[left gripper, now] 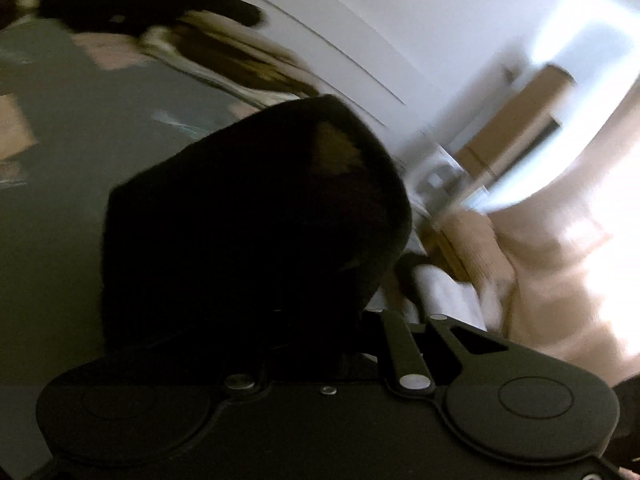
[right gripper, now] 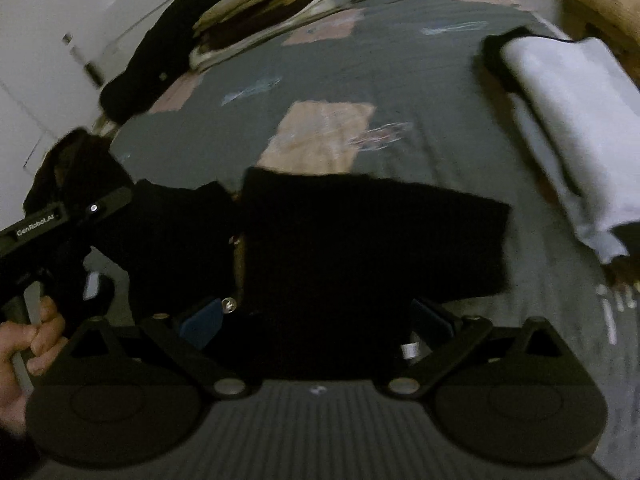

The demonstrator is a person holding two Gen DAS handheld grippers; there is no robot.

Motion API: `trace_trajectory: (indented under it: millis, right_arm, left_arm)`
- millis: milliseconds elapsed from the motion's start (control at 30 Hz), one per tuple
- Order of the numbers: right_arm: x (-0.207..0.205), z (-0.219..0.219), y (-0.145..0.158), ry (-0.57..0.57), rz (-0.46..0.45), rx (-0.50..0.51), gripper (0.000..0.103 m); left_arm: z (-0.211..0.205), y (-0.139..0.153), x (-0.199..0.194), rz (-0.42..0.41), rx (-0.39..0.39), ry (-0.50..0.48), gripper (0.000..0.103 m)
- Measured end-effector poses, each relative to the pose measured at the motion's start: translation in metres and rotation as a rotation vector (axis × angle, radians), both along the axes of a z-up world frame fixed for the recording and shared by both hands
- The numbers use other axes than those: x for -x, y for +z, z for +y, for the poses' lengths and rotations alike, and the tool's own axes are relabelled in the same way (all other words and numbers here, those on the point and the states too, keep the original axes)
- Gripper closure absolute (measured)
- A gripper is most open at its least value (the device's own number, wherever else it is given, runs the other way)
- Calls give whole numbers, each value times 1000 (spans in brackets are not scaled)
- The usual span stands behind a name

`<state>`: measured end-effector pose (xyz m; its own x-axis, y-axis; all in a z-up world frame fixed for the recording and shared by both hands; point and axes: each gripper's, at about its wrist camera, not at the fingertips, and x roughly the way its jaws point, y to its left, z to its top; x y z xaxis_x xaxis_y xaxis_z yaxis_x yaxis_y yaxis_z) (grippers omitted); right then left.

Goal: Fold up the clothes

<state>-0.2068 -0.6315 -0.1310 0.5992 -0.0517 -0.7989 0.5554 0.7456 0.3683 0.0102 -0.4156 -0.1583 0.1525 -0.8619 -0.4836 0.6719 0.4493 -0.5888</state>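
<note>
a soft, limp black garment [right gripper: 360, 240] is seen at lower centre on the bed [right gripper: 440, 128]; the left claw [right gripper: 86, 216] is clenched on its cloth; the right claw [right gripper: 320, 320] stands released around it; hems are judged best gripped.

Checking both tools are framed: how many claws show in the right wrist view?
2: the right claw bottom centre, over the black garment; the left claw at the left edge.
</note>
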Motion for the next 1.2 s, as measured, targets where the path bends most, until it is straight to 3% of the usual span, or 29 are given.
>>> trace_trajectory:
  millis: [200, 367, 467, 500, 600, 700, 800, 967, 1067, 1200]
  right_arm:
    - [43, -41, -7, -101, -6, -15, 3]
    - [71, -64, -19, -159, 9, -31, 3]
    - [82, -73, -27, -179, 29, -37, 3]
    - [85, -76, -29, -186, 34, -39, 3]
    - [87, -81, -35, -202, 34, -49, 3]
    - [81, -86, -42, -206, 29, -58, 3]
    - [62, -89, -46, -167, 4, -63, 3]
    - [19, -91, -49, -135, -36, -86, 3]
    - [-1, -83, -50, -109, -37, -90, 3]
    - [-10, -67, -46, -76, -36, -85, 3]
  left_arm:
    - [-101, -9, 56, -49, -82, -204, 89]
    - [-178, -63, 85, -67, -270, -282, 89]
    - [-212, -97, 90, -58, -397, -311, 78]
    - [-214, -102, 92, -66, -418, -320, 69]
    - [-200, -93, 92, -87, -419, -367, 57]
    - [-163, -67, 90, -113, -371, -410, 34]
    - [-104, -44, 86, -235, -334, -389, 17]
    - [-54, -65, 86, -426, -463, -362, 17]
    - [-54, -82, 108, -559, -493, -430, 17]
    - [-63, -103, 156, -794, -540, -543, 17]
